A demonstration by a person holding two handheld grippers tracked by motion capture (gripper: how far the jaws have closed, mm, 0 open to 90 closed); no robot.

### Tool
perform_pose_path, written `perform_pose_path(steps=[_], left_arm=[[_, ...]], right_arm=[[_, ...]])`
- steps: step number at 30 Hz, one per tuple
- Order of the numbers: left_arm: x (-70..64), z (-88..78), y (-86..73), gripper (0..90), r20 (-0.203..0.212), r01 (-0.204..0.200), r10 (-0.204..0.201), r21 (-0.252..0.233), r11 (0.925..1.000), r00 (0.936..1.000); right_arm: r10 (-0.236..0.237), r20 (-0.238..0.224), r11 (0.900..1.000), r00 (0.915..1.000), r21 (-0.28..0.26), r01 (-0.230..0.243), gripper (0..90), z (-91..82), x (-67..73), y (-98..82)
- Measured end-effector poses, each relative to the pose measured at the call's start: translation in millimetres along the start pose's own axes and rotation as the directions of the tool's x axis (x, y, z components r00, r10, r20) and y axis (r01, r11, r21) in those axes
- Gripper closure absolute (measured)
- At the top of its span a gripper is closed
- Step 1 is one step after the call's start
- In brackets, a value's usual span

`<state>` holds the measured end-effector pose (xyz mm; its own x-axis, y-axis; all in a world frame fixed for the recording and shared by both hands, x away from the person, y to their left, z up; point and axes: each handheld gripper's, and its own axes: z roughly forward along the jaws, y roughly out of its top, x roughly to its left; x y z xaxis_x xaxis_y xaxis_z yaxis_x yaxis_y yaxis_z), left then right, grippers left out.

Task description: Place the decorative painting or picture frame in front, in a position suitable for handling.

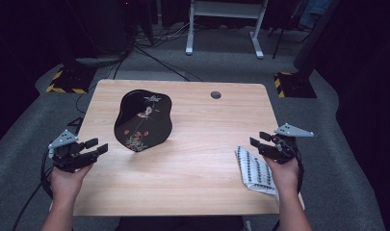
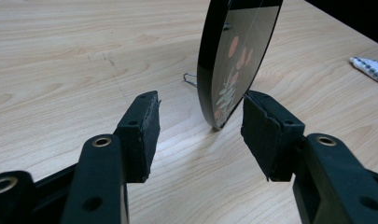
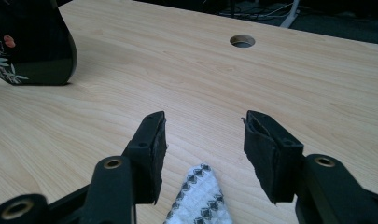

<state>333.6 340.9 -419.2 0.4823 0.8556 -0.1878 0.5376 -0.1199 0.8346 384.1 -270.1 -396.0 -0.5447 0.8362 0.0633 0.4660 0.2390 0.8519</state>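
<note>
Left of centre on the table [image 1: 197, 178]: black lacquered plate [image 1: 143, 120] upright on edge, apparently on a stand. Likely toppled by any careless nudge. Left gripper [image 1: 91, 148] wide, empty, near it; right gripper [image 1: 261, 143] wide, empty, above patterned cloth [image 1: 254, 171]. Bare wood between, cable hole [image 1: 215, 95] beyond.

A lab: floor cables [image 1: 159, 41], hazard-taped stand bases [image 1: 67, 79].

Left tongs [image 1: 97, 146] agape; right tongs [image 1: 260, 139] agape, seemingly level.
</note>
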Motion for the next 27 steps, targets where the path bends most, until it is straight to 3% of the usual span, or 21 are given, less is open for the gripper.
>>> perform_pose_path(steps=[4, 12, 16, 17, 23, 25, 27], left_arm=[[-4.3, 1.5, 1.3, 45.6, -0.010, -0.013, 0.013, 0.006, 0.9999, 0.9999], [-12.0, -0.7, 6.8, 38.8, -0.021, 0.004, -0.004, -0.017, 0.9998, 0.9998], [-15.1, 1.5, 8.9, 40.7, -0.014, -0.019, 0.019, -0.006, 0.9998, 0.9997], [-18.2, 3.7, 10.4, 42.4, -0.023, -0.033, 0.033, -0.003, 0.9995, 0.9992], [-22.2, 5.5, 16.3, 42.4, -0.003, 0.002, -0.002, -0.016, 0.9999, 1.0000], [-26.3, 6.4, 19.3, 41.4, -0.025, -0.004, 0.004, -0.015, 0.9999, 0.9997], [-27.9, 6.8, 20.5, 41.2, -0.030, 0.005, -0.006, -0.015, 0.9999, 0.9995]], right_arm=[[0.003, -0.021, 1.000, 0.9998, 0.000, -0.003, 48.3, 2.4, 3.6, 1.3], [-0.020, -0.087, 1.000, 0.9960, -0.007, 0.020, 47.6, 15.1, 19.1, 15.4], [-0.040, -0.122, 0.999, 0.9918, -0.009, 0.039, 46.8, 23.5, 29.5, 25.3], [-0.072, -0.137, 0.997, 0.9879, -0.008, 0.072, 46.1, 29.9, 36.8, 34.5], [-0.103, -0.192, 0.995, 0.9760, -0.024, 0.100, 45.0, 43.7, 50.8, 58.3], [-0.142, -0.223, 0.990, 0.9644, -0.032, 0.139, 45.0, 55.1, 62.1, 72.7], [-0.154, -0.259, 0.988, 0.9535, -0.040, 0.149, 44.6, 67.0, 70.1, 83.2]])
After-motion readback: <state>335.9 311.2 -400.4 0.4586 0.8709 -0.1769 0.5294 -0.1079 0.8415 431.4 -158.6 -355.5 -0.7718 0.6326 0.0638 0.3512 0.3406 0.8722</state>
